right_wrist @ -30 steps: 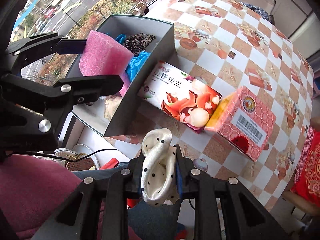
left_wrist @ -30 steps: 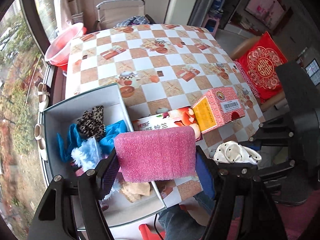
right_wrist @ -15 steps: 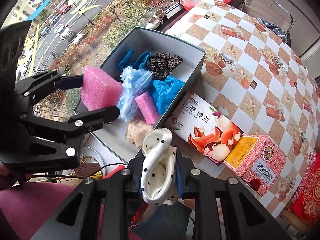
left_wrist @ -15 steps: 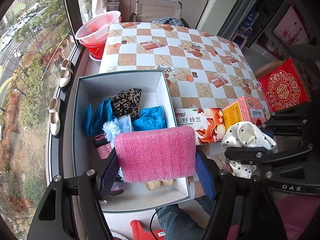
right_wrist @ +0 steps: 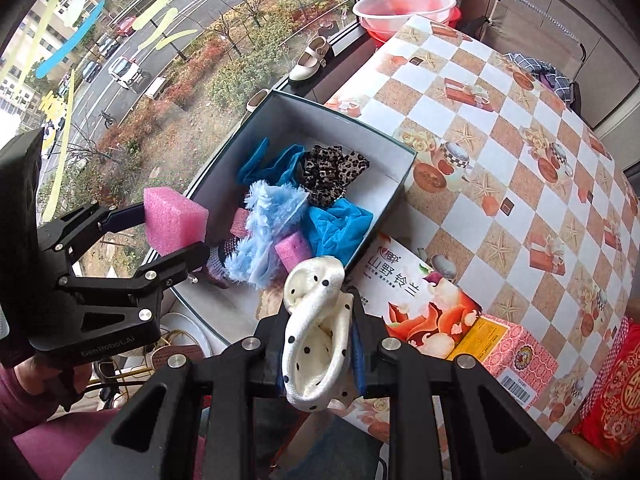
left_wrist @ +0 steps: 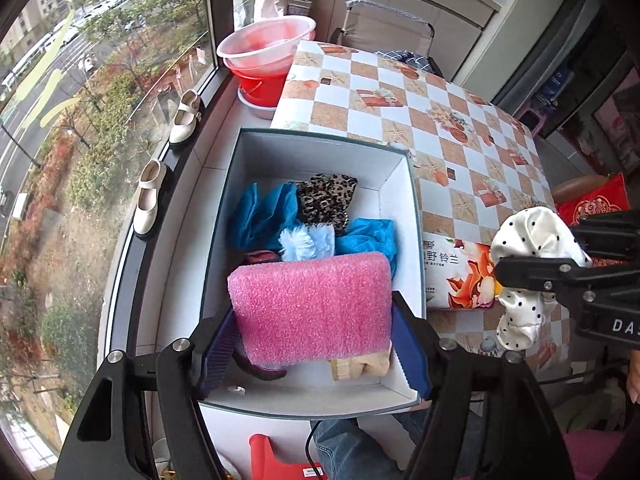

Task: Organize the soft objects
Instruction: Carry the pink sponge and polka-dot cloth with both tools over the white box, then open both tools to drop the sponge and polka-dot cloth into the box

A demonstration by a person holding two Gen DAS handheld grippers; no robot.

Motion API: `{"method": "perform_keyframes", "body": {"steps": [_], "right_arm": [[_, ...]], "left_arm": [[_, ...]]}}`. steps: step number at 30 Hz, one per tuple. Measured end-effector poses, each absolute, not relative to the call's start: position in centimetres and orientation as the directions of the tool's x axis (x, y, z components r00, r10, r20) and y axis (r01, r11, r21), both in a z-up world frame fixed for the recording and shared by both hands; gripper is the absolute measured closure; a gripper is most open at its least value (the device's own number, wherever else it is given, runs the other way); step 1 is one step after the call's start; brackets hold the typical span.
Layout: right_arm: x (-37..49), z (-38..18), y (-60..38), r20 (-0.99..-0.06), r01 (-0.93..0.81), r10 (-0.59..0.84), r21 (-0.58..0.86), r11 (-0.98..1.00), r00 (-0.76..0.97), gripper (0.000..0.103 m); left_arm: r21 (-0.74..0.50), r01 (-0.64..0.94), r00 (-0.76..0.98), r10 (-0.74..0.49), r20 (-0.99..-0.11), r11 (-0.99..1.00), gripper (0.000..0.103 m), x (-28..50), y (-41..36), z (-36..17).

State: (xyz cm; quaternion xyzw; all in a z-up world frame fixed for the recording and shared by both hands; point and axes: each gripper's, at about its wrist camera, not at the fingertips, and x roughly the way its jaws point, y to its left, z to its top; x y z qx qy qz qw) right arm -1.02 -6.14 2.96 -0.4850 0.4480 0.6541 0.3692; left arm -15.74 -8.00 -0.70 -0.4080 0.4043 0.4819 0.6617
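While the left tool grips a pink foam block over the open box on the desk, the right tool pinches a white dotted cloth beside it.

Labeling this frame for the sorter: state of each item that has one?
left gripper: shut on pink foam block, over the box
right gripper: shut on polka-dot cloth, outside the box
grey box: open, no lid, partly filled
blue fluffy cloth: inside box, crumpled
leopard cloth: inside box
printed carton: closed, lying flat beside the box
pink carton: closed, lying on table
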Motion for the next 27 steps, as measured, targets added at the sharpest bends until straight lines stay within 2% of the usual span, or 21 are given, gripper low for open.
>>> {"method": "perform_keyframes", "body": {"steps": [13, 27], "right_arm": [[-5.6, 0.5, -6.0, -0.966, -0.873, -0.041, 0.25, -0.42, -0.257, 0.079], [-7.3, -0.1, -5.4, -0.971, -0.867, -0.047, 0.23, -0.442, -0.234, 0.079]], "left_arm": [[-0.108, -0.987, 0.135, 0.248, -0.959, 0.12, 0.029, -18.0, -9.1, -3.9], [-0.103, -0.987, 0.129, 0.232, -0.964, 0.121, 0.029, -18.2, -8.2, -4.8]]}}
